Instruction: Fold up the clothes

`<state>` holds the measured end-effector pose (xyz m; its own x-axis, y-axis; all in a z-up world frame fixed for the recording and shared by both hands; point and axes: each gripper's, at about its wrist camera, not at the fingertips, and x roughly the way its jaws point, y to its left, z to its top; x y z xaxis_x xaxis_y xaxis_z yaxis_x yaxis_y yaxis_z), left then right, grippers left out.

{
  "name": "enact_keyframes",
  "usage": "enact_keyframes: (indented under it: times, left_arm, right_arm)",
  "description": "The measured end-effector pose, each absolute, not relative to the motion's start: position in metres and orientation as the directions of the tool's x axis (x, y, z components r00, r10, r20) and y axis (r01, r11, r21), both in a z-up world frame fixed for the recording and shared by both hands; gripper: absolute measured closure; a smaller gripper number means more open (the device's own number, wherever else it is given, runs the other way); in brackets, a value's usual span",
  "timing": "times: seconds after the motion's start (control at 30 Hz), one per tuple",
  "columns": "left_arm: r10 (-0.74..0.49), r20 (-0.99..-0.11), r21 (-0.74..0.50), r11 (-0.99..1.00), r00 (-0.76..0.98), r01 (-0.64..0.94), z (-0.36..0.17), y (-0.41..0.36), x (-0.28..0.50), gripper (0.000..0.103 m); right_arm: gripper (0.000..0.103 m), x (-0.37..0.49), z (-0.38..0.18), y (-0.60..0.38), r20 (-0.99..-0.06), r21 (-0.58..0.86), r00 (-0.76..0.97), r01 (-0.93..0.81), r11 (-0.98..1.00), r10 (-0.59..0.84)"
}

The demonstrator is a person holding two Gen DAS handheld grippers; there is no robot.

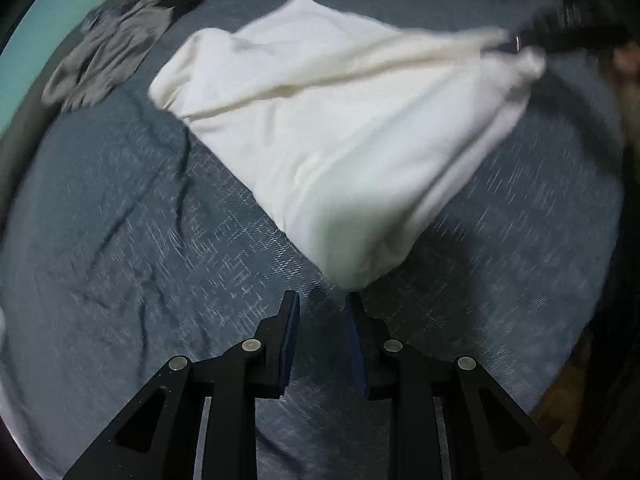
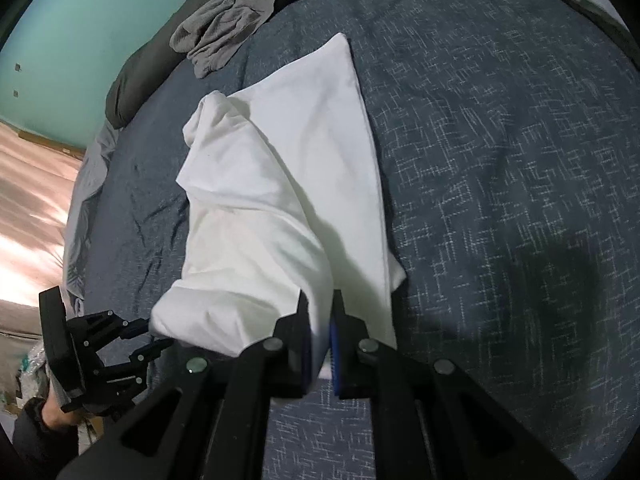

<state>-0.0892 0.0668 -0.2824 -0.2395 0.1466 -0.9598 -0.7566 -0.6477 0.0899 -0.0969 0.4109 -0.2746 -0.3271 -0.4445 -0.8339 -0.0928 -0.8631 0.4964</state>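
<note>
The right gripper (image 2: 320,312) fingers clamp an edge of the white garment (image 2: 280,184), which stretches ahead across the bed (image 2: 500,160). The left gripper (image 1: 324,304) fingers stand narrow with nothing between them, the garment's corner just beyond their tips.

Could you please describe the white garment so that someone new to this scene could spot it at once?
On the dark blue patterned bedspread, the white garment lies mid-bed, one end pinched in the right gripper. Unlike the crumpled grey clothes near the bed's far edge, it is white and partly folded.
</note>
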Motion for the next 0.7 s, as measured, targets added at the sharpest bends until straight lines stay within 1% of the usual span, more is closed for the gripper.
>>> enact_keyframes:
  times: [0.07,0.23,0.33,0.47,0.57,0.6,0.63,0.7]
  left_arm:
    - [0.176,-0.956,0.061,-0.663,-0.235,-0.746,-0.278,0.063,-0.089,0.072]
    - [0.236,-0.946,-0.01,-0.71,-0.224,-0.704,-0.274,0.07,-0.091,0.053]
    - [0.231,-0.942,-0.004,-0.735,-0.244,-0.678,-0.28,0.084,-0.086,0.052]
    - [0.239,-0.923,-0.019,-0.811,-0.302,-0.585,-0.285,0.082,-0.096,0.053]
    - [0.212,-0.917,0.014,-0.829,-0.337,-0.559,-0.291,0.083,-0.096,0.053]
    - [0.202,-0.915,0.034,-0.822,-0.348,-0.568,-0.291,0.085,-0.094,0.061]
    - [0.193,-0.913,0.054,-0.816,-0.358,-0.576,-0.291,0.086,-0.092,0.066]
    - [0.173,-0.909,0.094,-0.801,-0.379,-0.592,-0.29,0.089,-0.088,0.069]
  right_arm:
    - [0.096,-0.097,-0.274,0.41,-0.831,0.501,-0.328,-0.088,-0.861,-0.45]
    - [0.096,-0.098,-0.272,0.41,-0.831,0.501,-0.327,-0.091,-0.86,-0.45]
    - [0.096,-0.097,-0.272,0.409,-0.83,0.504,-0.327,-0.095,-0.859,-0.451]
    - [0.096,-0.094,-0.271,0.408,-0.827,0.508,-0.332,-0.092,-0.857,-0.454]
    - [0.096,-0.093,-0.273,0.409,-0.824,0.511,-0.336,-0.094,-0.855,-0.456]
    - [0.096,-0.093,-0.273,0.409,-0.824,0.509,-0.339,-0.093,-0.856,-0.454]
    - [0.096,-0.092,-0.273,0.409,-0.825,0.507,-0.342,-0.092,-0.857,-0.451]
    - [0.096,-0.091,-0.272,0.409,-0.826,0.5,-0.346,-0.088,-0.861,-0.444]
